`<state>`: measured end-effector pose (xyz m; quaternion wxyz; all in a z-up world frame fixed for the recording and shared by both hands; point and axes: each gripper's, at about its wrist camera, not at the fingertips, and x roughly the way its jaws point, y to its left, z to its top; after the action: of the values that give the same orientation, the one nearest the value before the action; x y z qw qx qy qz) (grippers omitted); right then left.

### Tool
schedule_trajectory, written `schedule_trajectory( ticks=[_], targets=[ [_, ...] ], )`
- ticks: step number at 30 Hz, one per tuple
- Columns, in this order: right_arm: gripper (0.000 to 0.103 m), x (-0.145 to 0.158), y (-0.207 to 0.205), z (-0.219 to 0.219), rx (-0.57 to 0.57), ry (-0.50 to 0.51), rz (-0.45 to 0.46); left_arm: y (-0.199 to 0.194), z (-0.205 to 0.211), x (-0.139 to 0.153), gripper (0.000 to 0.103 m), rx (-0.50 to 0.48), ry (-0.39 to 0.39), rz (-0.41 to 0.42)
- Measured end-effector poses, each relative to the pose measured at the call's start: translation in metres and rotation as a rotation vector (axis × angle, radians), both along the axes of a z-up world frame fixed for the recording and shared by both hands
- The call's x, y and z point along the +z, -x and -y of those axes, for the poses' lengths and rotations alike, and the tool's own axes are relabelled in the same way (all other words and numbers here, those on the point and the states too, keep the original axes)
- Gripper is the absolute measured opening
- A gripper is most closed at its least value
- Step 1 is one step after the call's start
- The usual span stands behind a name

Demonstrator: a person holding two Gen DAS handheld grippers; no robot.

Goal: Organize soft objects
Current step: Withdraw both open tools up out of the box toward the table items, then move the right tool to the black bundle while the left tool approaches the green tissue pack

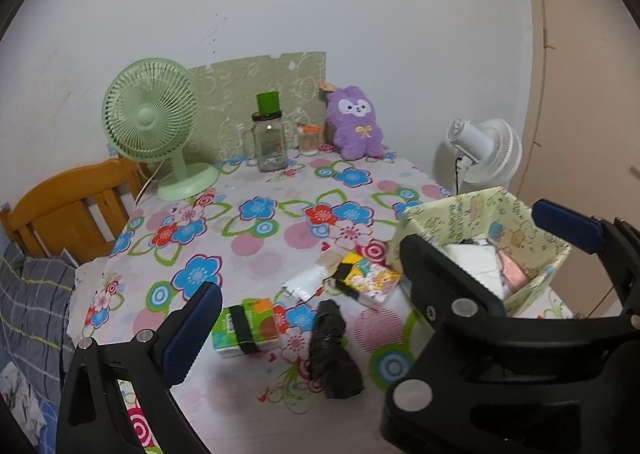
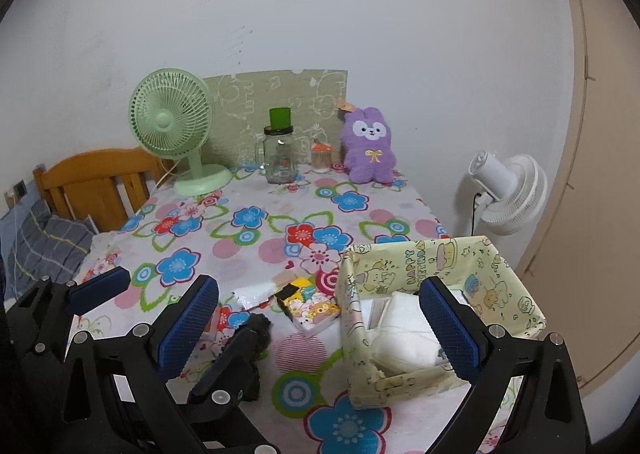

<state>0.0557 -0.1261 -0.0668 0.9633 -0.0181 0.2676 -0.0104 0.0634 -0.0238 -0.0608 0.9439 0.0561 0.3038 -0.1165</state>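
Now I am hovering the left gripper [image 1: 304, 318], jaws apart, nearest the black roll [image 1: 333, 346], lying lengthwise toward me near the table's [image 1: 256, 250] front edge; right gripper [image 2: 320, 322], also apart, beside the box [image 2: 520, 310].

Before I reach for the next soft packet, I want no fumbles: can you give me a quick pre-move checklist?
1. Left tongs open and empty: ok.
2. Right tongs open and empty: ok.
3. Green tissue pack lies free on the table: ok.
4. Black bundle apart from the green pack: ok.
5. Box has room left: ok, white items sit low.
6. Box sits steady at the table edge: cannot tell.
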Motion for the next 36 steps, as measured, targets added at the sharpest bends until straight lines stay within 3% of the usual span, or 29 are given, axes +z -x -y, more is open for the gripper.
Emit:
schedule_trajectory(
  ticks=[15,27,36],
  targets=[
    [0.102,-0.038,-0.017,-0.027,0.013,-0.03,-0.072,-0.012,-0.04,-0.033,0.103,0.059,-0.034,-0.02],
    [0.101,-0.071,-0.036,-0.047,0.042,-0.033,-0.157,-0.025,-0.061,-0.065,0.103,0.099,-0.042,-0.09],
    [0.094,-0.1,-0.055,-0.059,0.065,-0.029,-0.246,-0.034,-0.071,-0.091,0.102,0.134,-0.053,-0.147]
  ],
)
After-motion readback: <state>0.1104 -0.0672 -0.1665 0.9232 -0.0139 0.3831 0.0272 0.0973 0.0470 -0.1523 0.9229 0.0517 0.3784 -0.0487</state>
